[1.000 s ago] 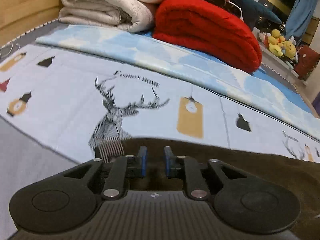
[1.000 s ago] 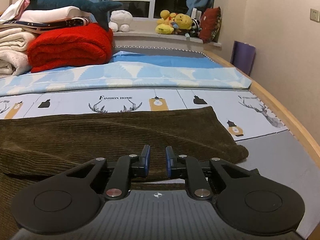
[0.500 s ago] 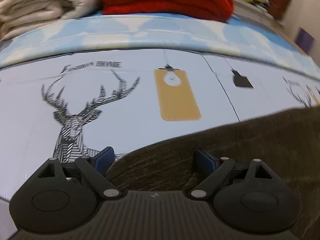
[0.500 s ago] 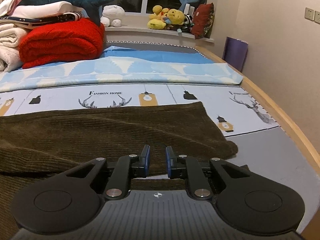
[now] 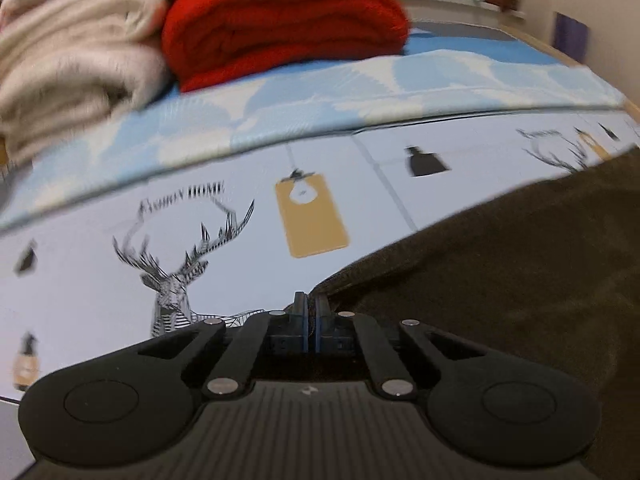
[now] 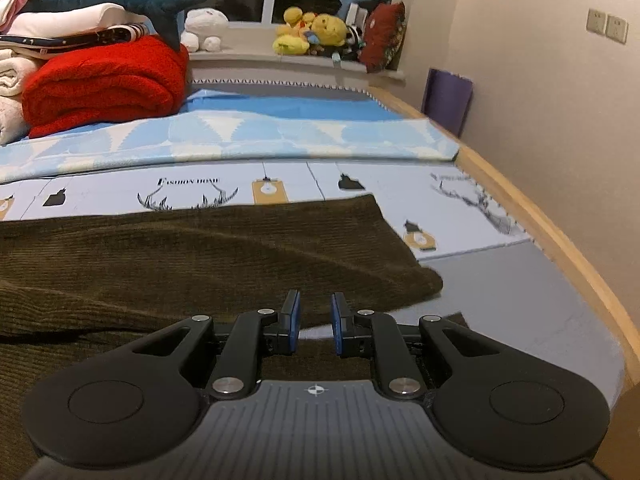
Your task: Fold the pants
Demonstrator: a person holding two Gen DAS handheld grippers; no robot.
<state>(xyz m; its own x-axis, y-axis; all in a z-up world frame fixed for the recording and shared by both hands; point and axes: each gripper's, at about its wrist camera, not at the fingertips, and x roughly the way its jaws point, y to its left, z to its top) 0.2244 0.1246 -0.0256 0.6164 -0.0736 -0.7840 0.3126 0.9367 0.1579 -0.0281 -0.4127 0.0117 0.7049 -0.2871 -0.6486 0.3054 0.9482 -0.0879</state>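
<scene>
The left gripper [image 5: 311, 312] is shown pinched on a corner of the brown corduroy pants [image 6: 200, 256], which are spread lengthwise on the printed bedsheet [image 6: 360, 176]; the right gripper [image 6: 315, 322] is held slightly parted over the near edge, nothing between its pads. One lengthwise fold is judged done; crosswise folding remains.
</scene>
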